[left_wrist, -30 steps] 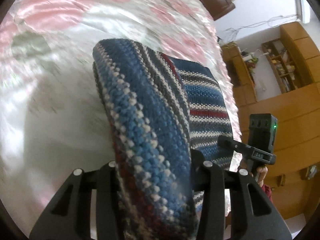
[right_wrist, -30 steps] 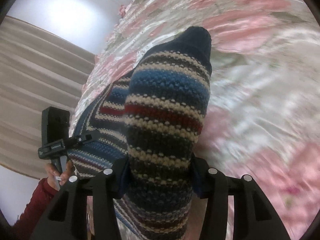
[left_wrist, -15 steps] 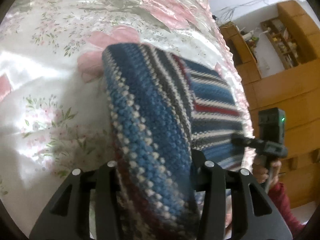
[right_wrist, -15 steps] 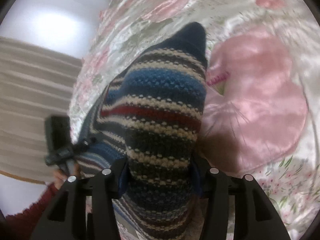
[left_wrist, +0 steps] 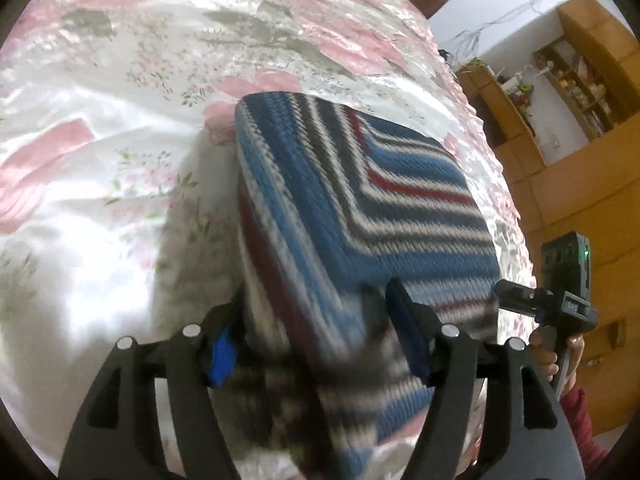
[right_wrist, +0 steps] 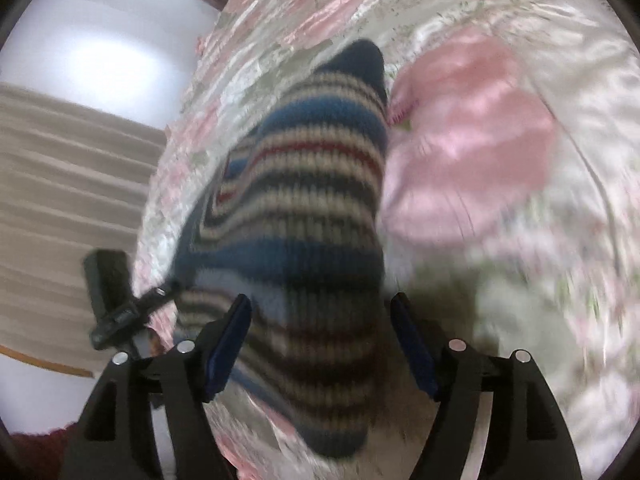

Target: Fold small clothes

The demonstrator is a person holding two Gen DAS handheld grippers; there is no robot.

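A striped knitted garment (left_wrist: 360, 208), in bands of blue, cream, grey and dark red, lay folded on the flowered pink-and-white bedspread (left_wrist: 120, 120). In the left wrist view its long side ran away from the camera toward the far end of the bedspread, with one squared corner pointing away and to the left. In the right wrist view the garment (right_wrist: 312, 200) narrowed to a dark blue tip at its far end, just beside a large pink flower patch on the bedspread (right_wrist: 480, 128).

The left gripper (left_wrist: 316, 340) stood wide open, its blue-padded fingers (left_wrist: 222, 354) spread on either side of the garment's near edge. Blur made it unclear whether either pad touched the knit. The right gripper (right_wrist: 320, 344) was likewise spread open, the garment's near end lying between its fingers with a gap visible at the right-hand one.

Relative to the garment, the right gripper (left_wrist: 560, 296) showed in the left wrist view at the near right corner, held by a hand (left_wrist: 548, 356) in a dark red sleeve. The left gripper (right_wrist: 116, 292) appeared in the right wrist view at the garment's near left corner. Both views were smeared by motion.
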